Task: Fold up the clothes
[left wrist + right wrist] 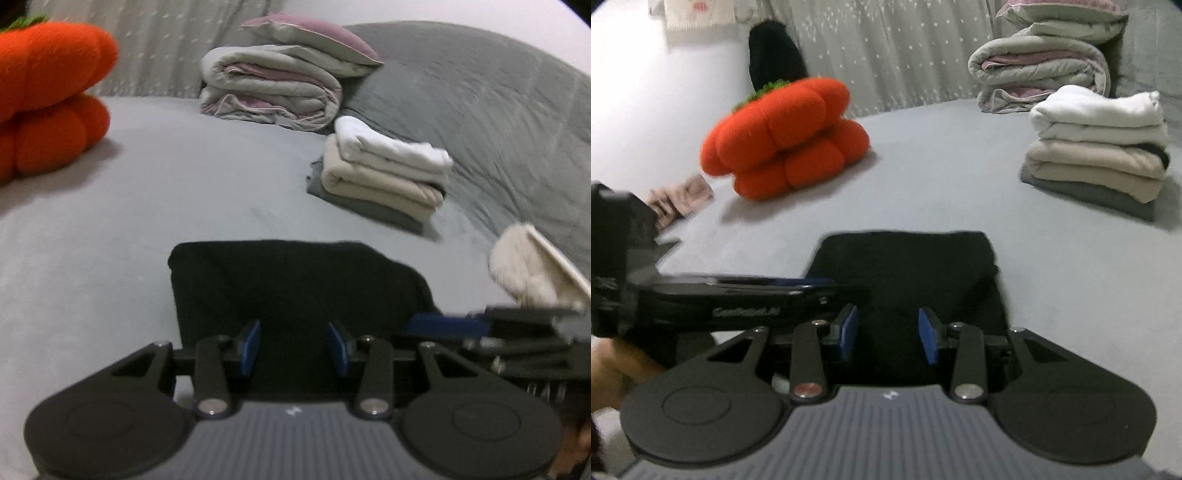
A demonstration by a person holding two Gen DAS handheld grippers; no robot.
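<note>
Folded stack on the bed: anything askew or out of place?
Nothing stands out. The folded stack sits fairly square: white on beige on grey. The black garment lies flat ahead of both tongs. Only a small pinkish cloth lies crumpled, unfolded, beside the orange pumpkin cushion.

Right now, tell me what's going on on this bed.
A person is folding clothes with two handheld grippers. A folded black garment lies on the grey bed, with the left gripper and right gripper over its near edge, pads apart with the cloth between them. A finished stack of folded clothes sits beyond.
</note>
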